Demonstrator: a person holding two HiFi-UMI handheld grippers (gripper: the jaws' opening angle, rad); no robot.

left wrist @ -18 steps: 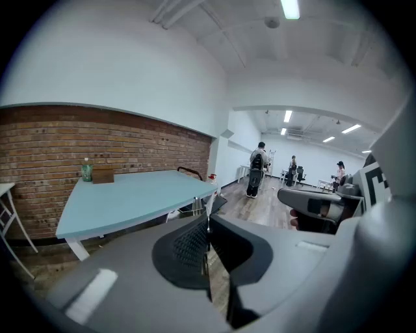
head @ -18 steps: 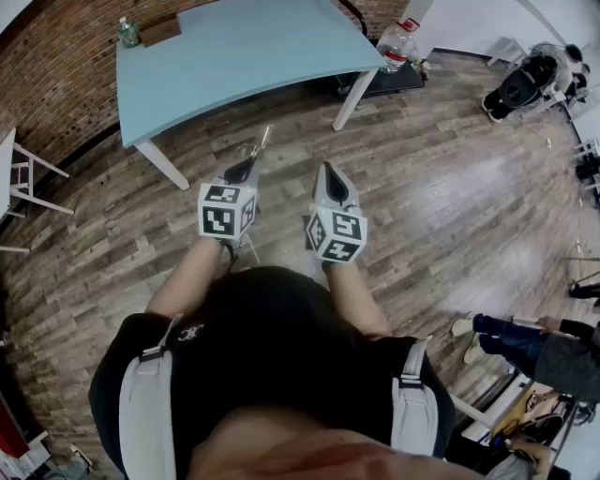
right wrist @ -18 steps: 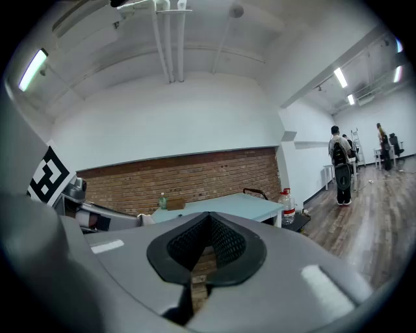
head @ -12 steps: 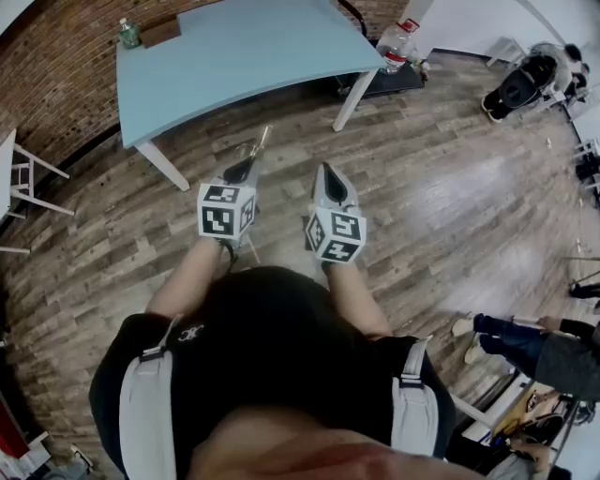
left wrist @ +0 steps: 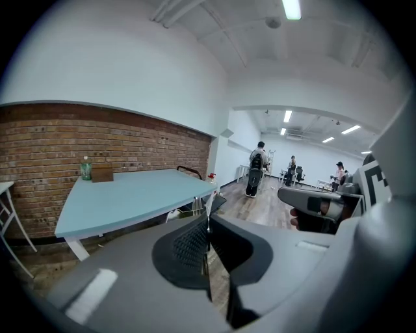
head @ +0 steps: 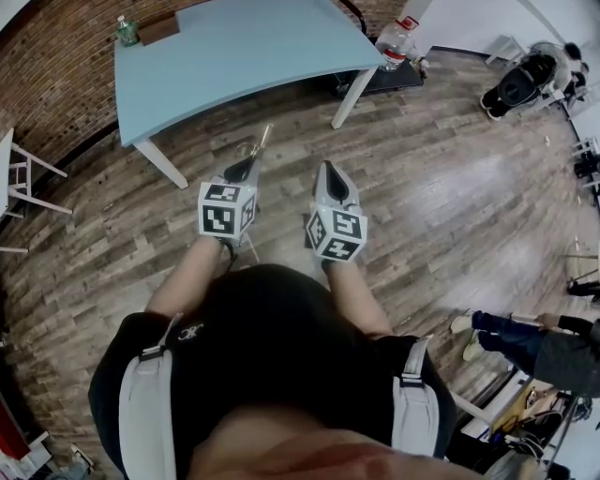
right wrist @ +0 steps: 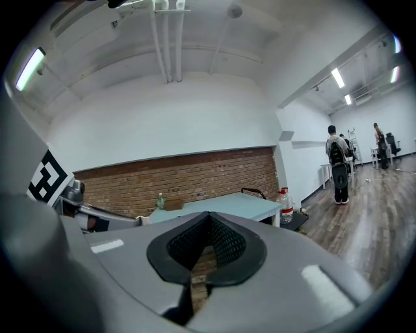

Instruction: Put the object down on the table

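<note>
A thin metal object (head: 259, 142) sticks out forward from my left gripper (head: 246, 165), whose jaws are shut on it. In the left gripper view the same thin metal object (left wrist: 207, 217) shows as a narrow upright strip pinched between the black pads. My right gripper (head: 328, 171) is held beside the left one, jaws shut with nothing between them; the right gripper view shows its pads (right wrist: 224, 242) meeting. Both grippers hang over the wooden floor, short of the light blue table (head: 234, 52), which stands ahead of them.
A green bottle (head: 127, 31) and a brown box (head: 157, 27) stand at the table's far left corner. A water jug (head: 395, 43) stands on the floor by the table's right end. A white chair (head: 19, 178) is at the left, and people stand at the right.
Both grippers keep the same pose and grip. Only the head view has shifted slightly.
</note>
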